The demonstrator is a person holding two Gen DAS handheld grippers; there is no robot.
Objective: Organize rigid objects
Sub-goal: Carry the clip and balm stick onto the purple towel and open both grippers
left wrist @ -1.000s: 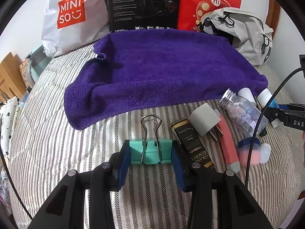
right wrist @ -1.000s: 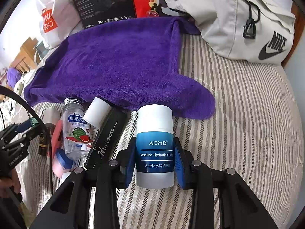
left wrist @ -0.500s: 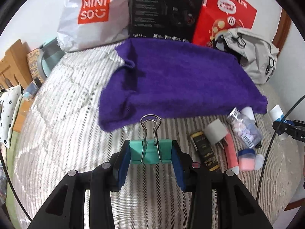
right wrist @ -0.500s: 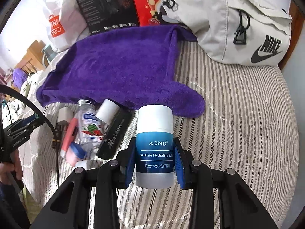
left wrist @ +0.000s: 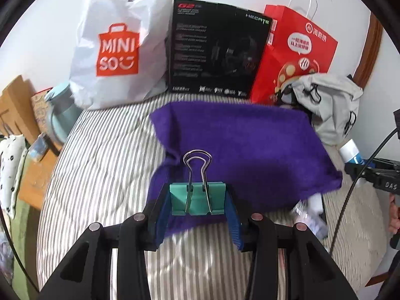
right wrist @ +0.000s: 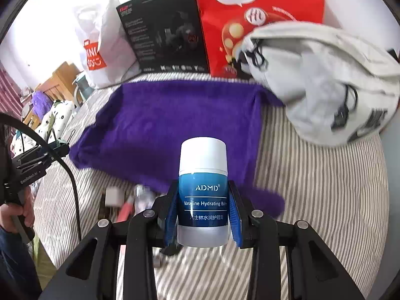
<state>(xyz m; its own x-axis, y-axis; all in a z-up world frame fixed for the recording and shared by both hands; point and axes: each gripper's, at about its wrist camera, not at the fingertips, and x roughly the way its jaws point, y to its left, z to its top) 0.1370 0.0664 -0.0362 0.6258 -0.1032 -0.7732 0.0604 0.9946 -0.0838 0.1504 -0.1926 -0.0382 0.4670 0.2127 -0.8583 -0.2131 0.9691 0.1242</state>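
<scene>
In my left gripper (left wrist: 198,206) I had the teal binder clip (left wrist: 197,198) pinched between the two blue pads, its wire handles standing upright over the near edge of the purple towel (left wrist: 240,150). My right gripper (right wrist: 203,212) was clamped on the ADMD balm stick (right wrist: 203,195), held upright with its white cap on top, above the striped bed (right wrist: 312,200) just short of the towel's near edge. Below and to the left of that stick, on the bed's near side, I could make out a white charger plug (right wrist: 112,196), a pink tube (right wrist: 125,211) and a clear bottle (right wrist: 142,195), all blurred. The towel lay spread across the middle of the bed. Past it, along the far edge, stood a white MINISO bag (left wrist: 120,47), a black box (left wrist: 217,50) and a red paper bag (left wrist: 300,52), with a grey backpack (right wrist: 325,80) slumped at the far right corner, touching the towel's corner
</scene>
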